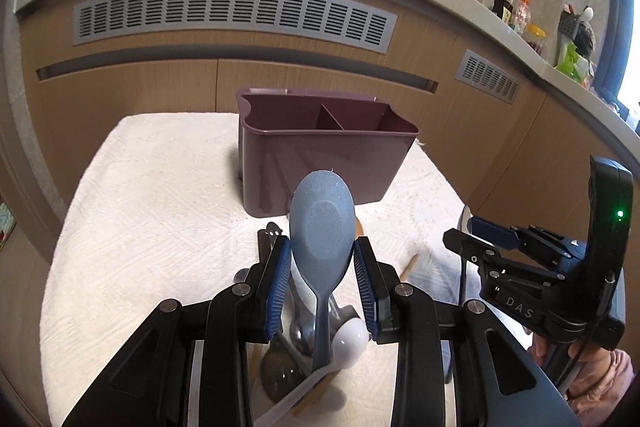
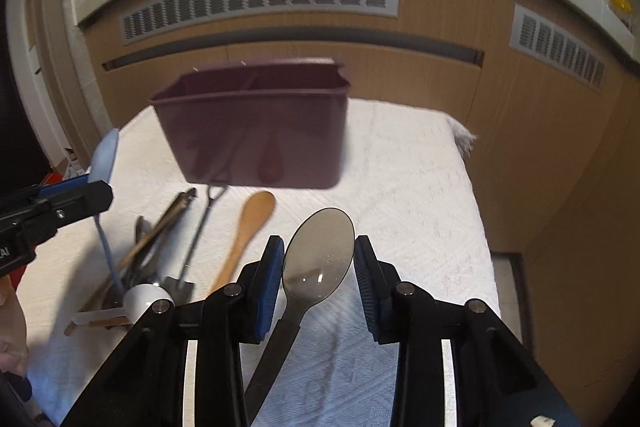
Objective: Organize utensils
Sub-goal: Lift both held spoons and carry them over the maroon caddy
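Observation:
A purple divided caddy [image 1: 320,163] [image 2: 256,139] stands on the white cloth at the back. In the left wrist view my left gripper [image 1: 322,243] is shut on the bowl of a blue spoon [image 1: 322,223], whose handle hangs down over the pile. The right wrist view shows that spoon [image 2: 105,155] raised off the table at the left. My right gripper [image 2: 318,243] is shut on the bowl of a smoky grey translucent spoon [image 2: 320,255], its dark handle trailing below. The right gripper [image 1: 472,231] also shows at the right of the left wrist view.
A loose pile lies on the cloth [image 2: 400,187] in front of the caddy: a wooden spoon [image 2: 250,227], tongs [image 2: 160,227], a white spoon [image 2: 144,297] and metal utensils [image 1: 302,335]. Wooden cabinets with vents [image 1: 232,15] stand close behind. The table's right edge drops off.

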`<state>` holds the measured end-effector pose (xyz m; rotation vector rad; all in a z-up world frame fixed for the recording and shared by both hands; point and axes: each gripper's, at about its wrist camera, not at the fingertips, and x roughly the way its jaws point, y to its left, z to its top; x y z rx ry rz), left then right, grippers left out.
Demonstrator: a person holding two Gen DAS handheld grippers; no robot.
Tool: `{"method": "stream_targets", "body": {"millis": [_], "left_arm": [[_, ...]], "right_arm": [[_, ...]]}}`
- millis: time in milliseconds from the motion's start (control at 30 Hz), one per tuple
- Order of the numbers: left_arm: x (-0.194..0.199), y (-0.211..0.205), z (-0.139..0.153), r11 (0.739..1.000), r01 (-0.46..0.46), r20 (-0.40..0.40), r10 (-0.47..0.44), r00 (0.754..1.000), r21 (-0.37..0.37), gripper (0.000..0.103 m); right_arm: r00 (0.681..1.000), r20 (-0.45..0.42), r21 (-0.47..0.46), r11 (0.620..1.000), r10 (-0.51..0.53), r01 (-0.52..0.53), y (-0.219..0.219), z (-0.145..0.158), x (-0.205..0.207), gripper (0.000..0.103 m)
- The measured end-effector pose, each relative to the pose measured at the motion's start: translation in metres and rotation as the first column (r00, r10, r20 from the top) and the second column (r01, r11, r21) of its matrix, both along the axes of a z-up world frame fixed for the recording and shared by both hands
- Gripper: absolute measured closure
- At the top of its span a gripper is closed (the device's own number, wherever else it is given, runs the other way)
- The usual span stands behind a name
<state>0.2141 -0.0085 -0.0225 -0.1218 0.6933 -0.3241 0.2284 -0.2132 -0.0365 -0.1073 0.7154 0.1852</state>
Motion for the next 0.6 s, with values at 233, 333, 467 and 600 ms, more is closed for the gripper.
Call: {"method": "stream_targets", "body": {"millis": [233,333,467,600], "left_arm": [[-0.008,0.000,0.018,1.000,-0.017,0.053,0.018,0.998,-0.018,0.070],[-0.012,0.000,0.029,0.999,-0.025,0.086,0.027,0.996,-0.025,0.070],[-0.012,-0.004,0.051,0.999,-0.011,0.135,0.016,0.991,-0.038,0.070],[-0.009,-0.006,0.090,0.999,0.005,0.233,0.005,0.972,-0.042,0.070]], "right_arm": [[0.998,0.051,0.035,0.998,0.042,-0.044,0.007,0.018,-0.011,0.071],[0.995,0.083,0.039,0.998,0.053,-0.056,0.009,0.030,-0.015,0.071],[0.988,0.138,0.039,0.997,0.067,-0.073,0.012,0.051,-0.019,0.092],[0.971,0.223,0.024,0.995,0.087,-0.094,0.014,0.081,-0.018,0.096]]}}
